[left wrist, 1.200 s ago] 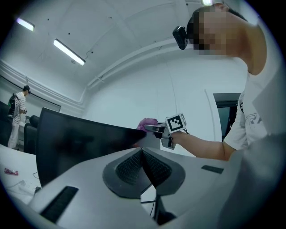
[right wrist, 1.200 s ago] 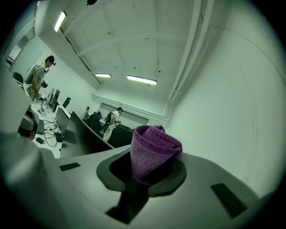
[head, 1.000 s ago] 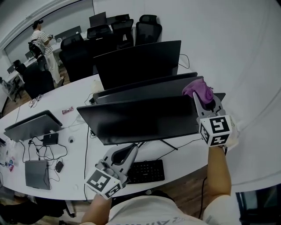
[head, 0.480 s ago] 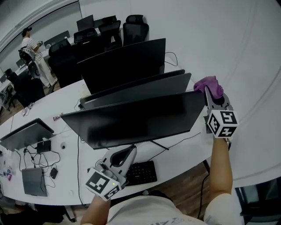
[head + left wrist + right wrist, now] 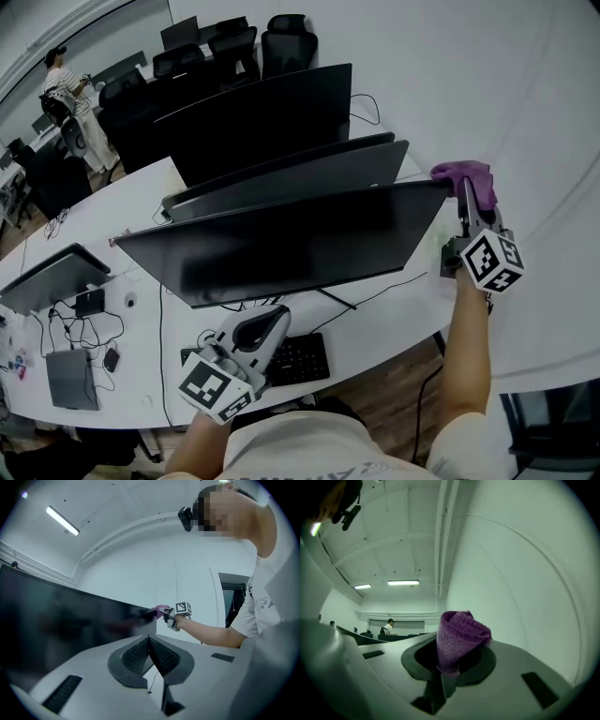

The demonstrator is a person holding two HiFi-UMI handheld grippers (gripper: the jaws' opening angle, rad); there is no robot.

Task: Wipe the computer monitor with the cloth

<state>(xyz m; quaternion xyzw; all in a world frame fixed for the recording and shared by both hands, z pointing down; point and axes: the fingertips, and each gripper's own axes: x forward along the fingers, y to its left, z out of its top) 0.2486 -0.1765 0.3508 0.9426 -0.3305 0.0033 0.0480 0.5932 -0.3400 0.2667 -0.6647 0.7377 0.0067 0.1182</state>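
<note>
Right gripper (image 5: 467,192) clenches purple cloth (image 5: 461,634): soft, light, bunched. Monitor (image 5: 281,248) likely fragile, tippy; press gently. Left gripper (image 5: 149,639) closed, empty.

A long white desk (image 5: 408,323) stands on a brown wooden floor (image 5: 389,398). Black office chairs (image 5: 286,42) stand behind the desk, a plain white wall (image 5: 487,94) rises beside it, and strip lights (image 5: 403,582) glow above it.

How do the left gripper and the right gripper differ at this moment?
The right gripper has its jaws shut on a purple cloth; the left gripper has its jaws shut on nothing. The right gripper is high, at the upper right corner of the monitor; the left gripper is low, near the keyboard. Each carries a marker cube.
</note>
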